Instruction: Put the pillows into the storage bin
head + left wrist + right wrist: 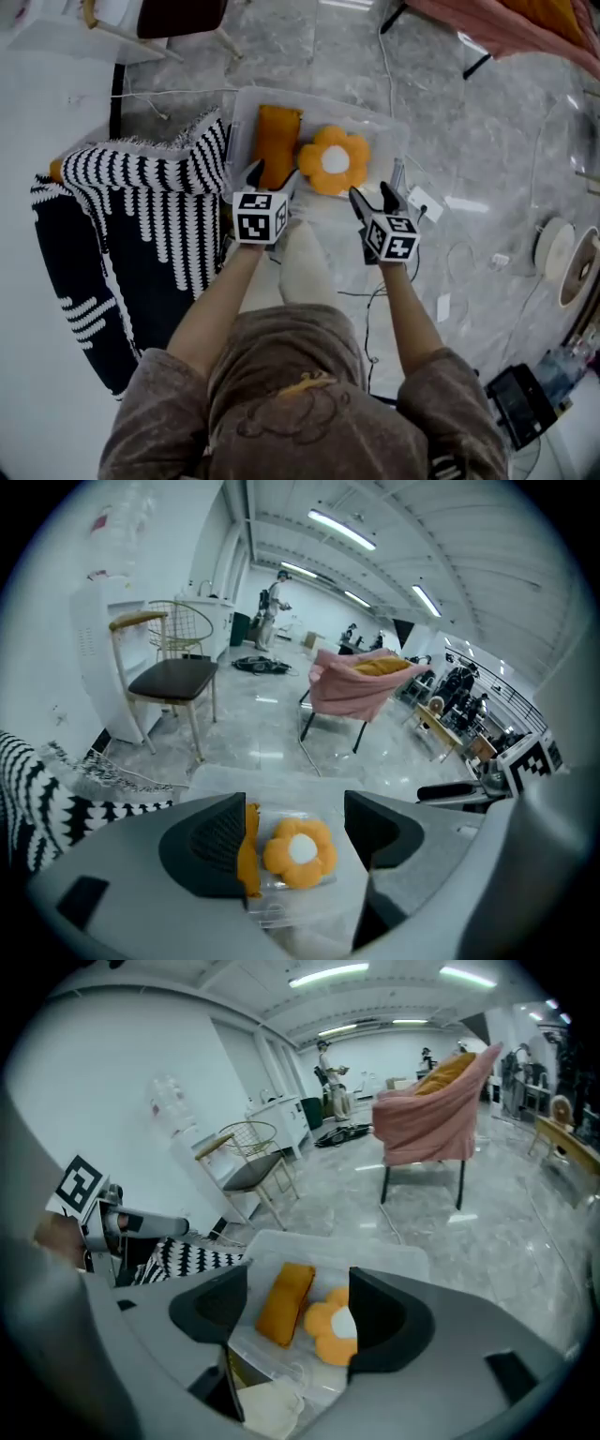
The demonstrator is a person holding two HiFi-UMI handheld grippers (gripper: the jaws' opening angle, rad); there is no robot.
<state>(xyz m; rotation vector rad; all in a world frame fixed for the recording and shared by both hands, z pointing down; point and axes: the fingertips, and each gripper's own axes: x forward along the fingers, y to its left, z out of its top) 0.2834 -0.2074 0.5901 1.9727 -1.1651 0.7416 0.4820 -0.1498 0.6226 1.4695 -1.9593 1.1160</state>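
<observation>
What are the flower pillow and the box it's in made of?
The flower pillow looks like soft plush cloth: puffy, matte petals. The box seems to be clear plastic, smooth and slightly glossy, since its walls are see-through.

Head view: high, steeply down onto storage bin (319, 99). 2 gripper views: low, near, facing forward-down along own jaws. All 3 share storage bin, flower pillow (334, 160).
</observation>
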